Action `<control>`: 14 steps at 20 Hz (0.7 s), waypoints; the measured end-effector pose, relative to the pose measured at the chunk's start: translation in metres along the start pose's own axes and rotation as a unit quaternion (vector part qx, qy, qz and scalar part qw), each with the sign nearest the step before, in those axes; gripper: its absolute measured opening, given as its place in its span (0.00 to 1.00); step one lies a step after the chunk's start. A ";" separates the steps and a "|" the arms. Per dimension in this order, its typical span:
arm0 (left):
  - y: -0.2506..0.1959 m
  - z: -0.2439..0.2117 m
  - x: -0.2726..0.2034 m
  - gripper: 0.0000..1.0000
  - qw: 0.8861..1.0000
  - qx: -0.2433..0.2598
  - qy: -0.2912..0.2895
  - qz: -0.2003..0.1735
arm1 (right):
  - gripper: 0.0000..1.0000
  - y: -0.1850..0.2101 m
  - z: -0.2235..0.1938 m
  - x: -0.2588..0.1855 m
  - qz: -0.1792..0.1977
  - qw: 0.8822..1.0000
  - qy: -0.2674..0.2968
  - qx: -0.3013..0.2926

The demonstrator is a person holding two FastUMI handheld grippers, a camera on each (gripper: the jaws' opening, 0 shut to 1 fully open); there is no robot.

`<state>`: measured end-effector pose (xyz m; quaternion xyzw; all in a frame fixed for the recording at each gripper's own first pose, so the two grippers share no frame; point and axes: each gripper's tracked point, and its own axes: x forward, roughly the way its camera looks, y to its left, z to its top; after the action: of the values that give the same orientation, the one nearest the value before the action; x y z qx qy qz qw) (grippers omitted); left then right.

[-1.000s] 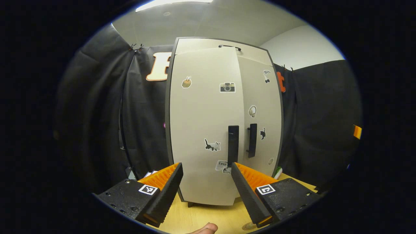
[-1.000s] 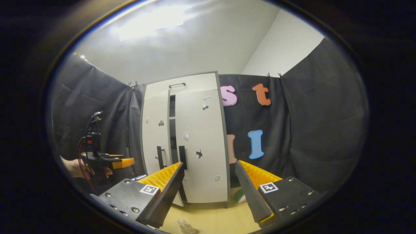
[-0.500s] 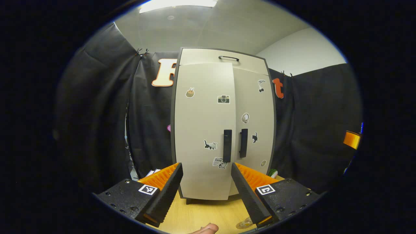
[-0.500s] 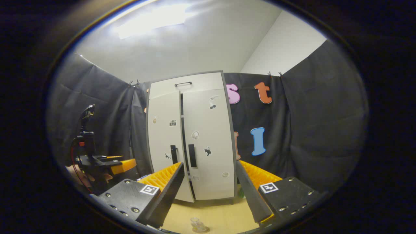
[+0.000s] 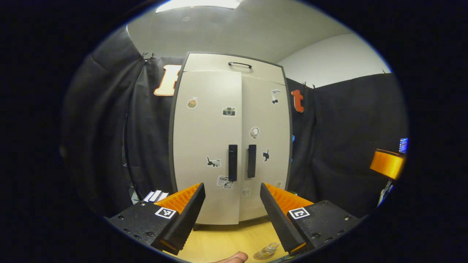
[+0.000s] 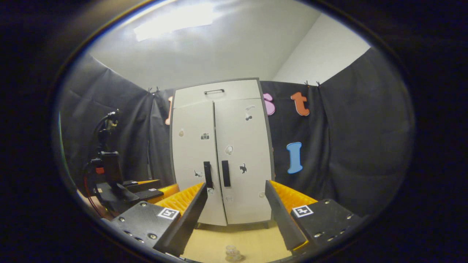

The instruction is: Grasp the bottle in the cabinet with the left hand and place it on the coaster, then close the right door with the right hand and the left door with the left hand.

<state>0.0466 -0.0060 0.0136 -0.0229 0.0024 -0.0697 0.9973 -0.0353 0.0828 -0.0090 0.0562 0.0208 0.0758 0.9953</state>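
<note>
A pale cabinet (image 5: 230, 146) (image 6: 223, 153) with stickers stands on the wooden table, both doors flush and closed, their dark handles (image 5: 241, 166) side by side. A small clear bottle (image 5: 268, 249) (image 6: 232, 252) stands on a coaster near the table's front edge. My left gripper (image 5: 230, 219) is open, held back from the cabinet with nothing between its fingers; it also appears at the left of the right gripper view (image 6: 140, 186). My right gripper (image 6: 234, 221) is open and likewise back from the cabinet. A fingertip (image 5: 234, 258) shows at the bottom.
The wooden table (image 6: 241, 237) runs from the cabinet's foot toward me. A few small white items (image 5: 155, 196) lie left of the cabinet. The other gripper's orange part (image 5: 387, 164) shows at the far right of the left gripper view. Black cloth walls surround the booth.
The left door has swung fully shut against the cabinet. My left gripper has pulled back from it, and both views have drawn away so the bottle comes into sight.
</note>
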 end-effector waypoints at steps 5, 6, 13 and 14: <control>-0.007 -0.013 0.007 0.95 1.000 -0.010 0.015 -0.023 | 0.96 0.001 -0.001 -0.005 -0.019 1.000 0.015 -0.012; -0.004 -0.014 0.007 0.95 1.000 -0.012 0.016 -0.022 | 0.96 0.003 0.001 -0.003 -0.019 1.000 0.012 -0.011; 0.023 -0.023 0.013 0.95 0.999 -0.019 0.035 -0.016 | 0.96 0.018 -0.002 0.015 -0.022 0.999 0.000 -0.025; 0.028 -0.022 0.011 0.95 0.999 -0.016 0.035 -0.012 | 0.96 0.021 -0.003 0.018 -0.020 0.999 -0.001 -0.026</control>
<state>0.0615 0.0195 -0.0092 -0.0366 0.0387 -0.0825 0.9952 -0.0207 0.1070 -0.0101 0.0304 0.0190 0.0561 0.9978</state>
